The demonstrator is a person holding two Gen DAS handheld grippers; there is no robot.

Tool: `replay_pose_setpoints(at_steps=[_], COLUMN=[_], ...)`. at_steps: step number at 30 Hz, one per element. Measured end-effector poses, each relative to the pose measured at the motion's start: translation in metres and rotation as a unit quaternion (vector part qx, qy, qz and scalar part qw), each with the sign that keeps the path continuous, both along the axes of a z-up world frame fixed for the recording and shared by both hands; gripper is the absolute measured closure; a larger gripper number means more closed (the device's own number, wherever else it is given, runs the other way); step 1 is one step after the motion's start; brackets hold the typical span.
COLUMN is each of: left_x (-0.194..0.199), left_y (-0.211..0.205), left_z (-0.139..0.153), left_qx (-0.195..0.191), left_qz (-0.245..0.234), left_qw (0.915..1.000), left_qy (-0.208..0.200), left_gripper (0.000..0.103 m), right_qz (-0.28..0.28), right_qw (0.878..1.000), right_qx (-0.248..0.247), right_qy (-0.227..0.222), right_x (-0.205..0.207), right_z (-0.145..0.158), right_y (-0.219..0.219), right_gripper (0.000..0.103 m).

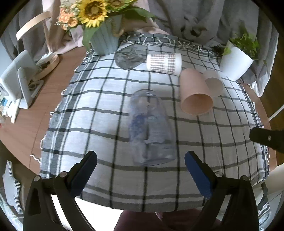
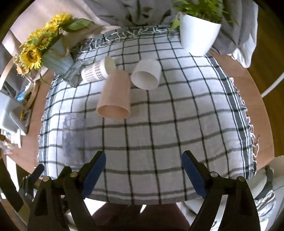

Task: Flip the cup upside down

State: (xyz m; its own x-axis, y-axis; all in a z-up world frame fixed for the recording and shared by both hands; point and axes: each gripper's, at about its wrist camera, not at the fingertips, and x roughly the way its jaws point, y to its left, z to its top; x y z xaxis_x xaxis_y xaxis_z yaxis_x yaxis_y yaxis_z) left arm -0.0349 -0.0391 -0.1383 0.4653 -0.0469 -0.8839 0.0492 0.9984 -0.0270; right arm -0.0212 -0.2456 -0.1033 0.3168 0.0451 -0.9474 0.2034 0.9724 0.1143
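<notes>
Your left gripper [image 1: 141, 158] hangs with fingers apart over the near edge of the checked cloth [image 1: 99, 110], holding nothing. Just ahead of it stands the clear cup [image 1: 150, 128], mouth down on the cloth. Your right gripper [image 2: 143, 158] is likewise spread wide and empty.

Brown tabletop [image 1: 23, 128] shows around the cloth, with grey drapes behind.

From left to right at the far side: a ribbed vase [image 1: 105, 38] of sunflowers [image 1: 92, 12], a dark glass [image 1: 127, 59] on its side, a patterned cup [image 1: 164, 62] on its side, a pink cup [image 1: 195, 92] lying mouth toward you, a white cup [image 2: 146, 74] also tipped over, and a white pot [image 2: 198, 34] holding a green plant [image 2: 198, 8].

Only the left view shows the clear cup sharply; in the right view it is a faint shape at the left edge.
</notes>
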Motion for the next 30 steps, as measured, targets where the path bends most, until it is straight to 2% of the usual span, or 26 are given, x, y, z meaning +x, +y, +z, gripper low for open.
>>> replay_pose_setpoints(at_steps=[9,12,14,22,30], left_x=[0.01,0.011,0.013,0.006,-0.007], left_y=[-0.016,-0.02,-0.021,-0.018,-0.014], left_z=[-0.02,-0.024,-0.027,-0.021,0.009], left_qx=[0.007,0.008,0.01,0.011,0.015], left_qz=[0.011,0.009,0.01,0.008,-0.006], left_qw=[0.9999,0.9999,0.9999,0.9999,0.9997], left_qy=[0.0,0.0,0.004,0.002,-0.016], left_gripper=[0.017,0.025,0.035,0.036,0.036], right_qz=[-0.012,-0.012,-0.012,-0.013,-0.013], right_qw=[1.0,1.0,1.0,1.0,1.0], right_qx=[-0.008,-0.013,-0.014,-0.008,0.014], right_qy=[0.002,0.002,0.002,0.007,0.008], right_x=[-0.014,-0.016,-0.016,-0.016,-0.015], right_z=[-0.006,-0.006,-0.006,-0.01,-0.012], right_y=[-0.022,-0.025,-0.026,-0.026,-0.025], right_gripper=[0.016,0.016,0.016,0.016,0.016])
